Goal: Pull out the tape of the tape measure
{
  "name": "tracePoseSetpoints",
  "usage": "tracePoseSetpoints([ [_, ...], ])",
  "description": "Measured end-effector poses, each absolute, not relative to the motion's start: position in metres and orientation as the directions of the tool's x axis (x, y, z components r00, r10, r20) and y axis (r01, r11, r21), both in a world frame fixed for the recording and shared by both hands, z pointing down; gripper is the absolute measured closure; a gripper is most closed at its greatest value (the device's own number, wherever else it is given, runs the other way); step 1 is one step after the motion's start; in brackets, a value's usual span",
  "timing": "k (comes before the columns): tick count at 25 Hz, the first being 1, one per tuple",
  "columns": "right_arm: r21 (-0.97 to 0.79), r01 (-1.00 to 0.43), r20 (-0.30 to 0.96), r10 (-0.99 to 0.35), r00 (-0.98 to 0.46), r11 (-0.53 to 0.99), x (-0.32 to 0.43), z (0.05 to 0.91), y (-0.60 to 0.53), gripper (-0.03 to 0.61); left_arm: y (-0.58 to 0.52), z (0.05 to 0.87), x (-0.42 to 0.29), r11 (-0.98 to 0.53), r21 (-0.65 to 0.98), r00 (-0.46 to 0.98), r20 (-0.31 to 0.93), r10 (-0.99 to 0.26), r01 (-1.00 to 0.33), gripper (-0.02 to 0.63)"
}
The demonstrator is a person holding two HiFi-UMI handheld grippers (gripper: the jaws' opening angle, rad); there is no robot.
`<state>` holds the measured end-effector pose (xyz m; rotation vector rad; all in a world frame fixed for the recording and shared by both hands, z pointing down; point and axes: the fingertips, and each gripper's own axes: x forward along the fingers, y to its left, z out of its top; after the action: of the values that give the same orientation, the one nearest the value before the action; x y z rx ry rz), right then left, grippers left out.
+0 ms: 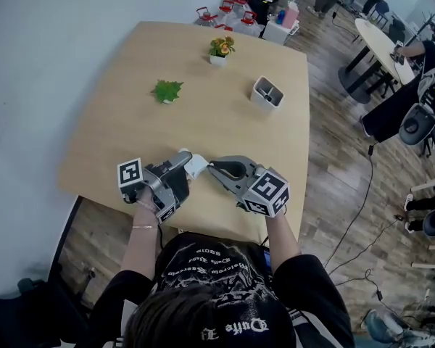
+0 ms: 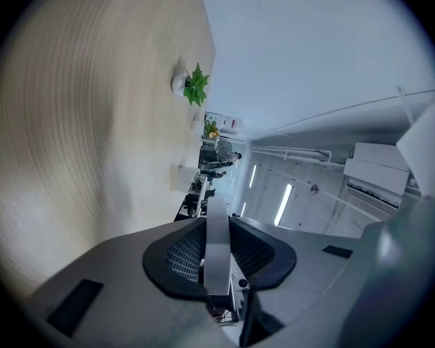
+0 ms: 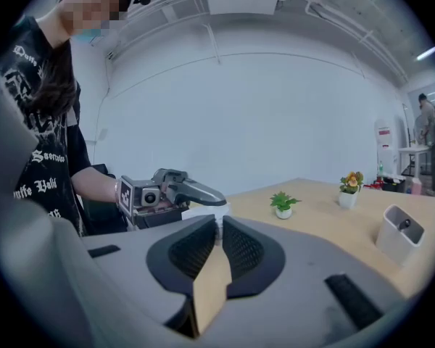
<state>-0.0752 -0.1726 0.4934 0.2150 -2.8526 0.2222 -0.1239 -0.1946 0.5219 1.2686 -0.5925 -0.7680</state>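
Observation:
A small white tape measure sits just above the near edge of the wooden table. My left gripper is shut on its case, which the left gripper view shows as a pale flat slab pinched between the dark pads. My right gripper comes in from the right, its tips against the case. In the right gripper view its jaws are closed together on a thin pale sliver, the tape's end, just in front of the white case and the left gripper.
Further back on the table are a small green plant, a flower pot and a white holder. The wall runs along the table's left side. Office chairs, a round table and cables on the floor are to the right.

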Motion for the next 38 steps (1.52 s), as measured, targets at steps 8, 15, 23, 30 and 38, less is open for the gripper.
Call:
tracePoseSetpoints([
  [8,-0.182,-0.261,0.276,-0.206,-0.939,0.948,-0.059,0.498,-0.186,0.541,-0.196,0.525,-0.137,0.117,0.984,0.561,0.021,-0.828,0.136,0.520],
  [15,-0.199,-0.338,0.272,-0.279,-0.921,0.920,-0.051,0.507,-0.191,0.541,-0.196,0.531,-0.132,0.105,0.988,0.556,0.025,-0.831,0.112,0.520],
  [23,-0.225,-0.440,0.272,-0.377,-0.885,0.870,-0.026,0.514,-0.201,0.541,-0.194,0.535,-0.140,0.084,0.991,0.530,0.017,-0.848,0.104,0.520],
  [30,-0.221,-0.470,0.281,-0.406,-0.870,0.855,-0.024,0.515,-0.201,0.541,-0.195,0.536,-0.140,0.074,0.993,0.506,0.015,-0.862,0.097,0.520],
  [38,-0.241,-0.555,0.292,-0.486,-0.824,0.796,-0.004,0.519,-0.210,0.541,-0.194,0.536,-0.144,0.069,0.995,0.482,0.023,-0.876,0.078,0.520],
])
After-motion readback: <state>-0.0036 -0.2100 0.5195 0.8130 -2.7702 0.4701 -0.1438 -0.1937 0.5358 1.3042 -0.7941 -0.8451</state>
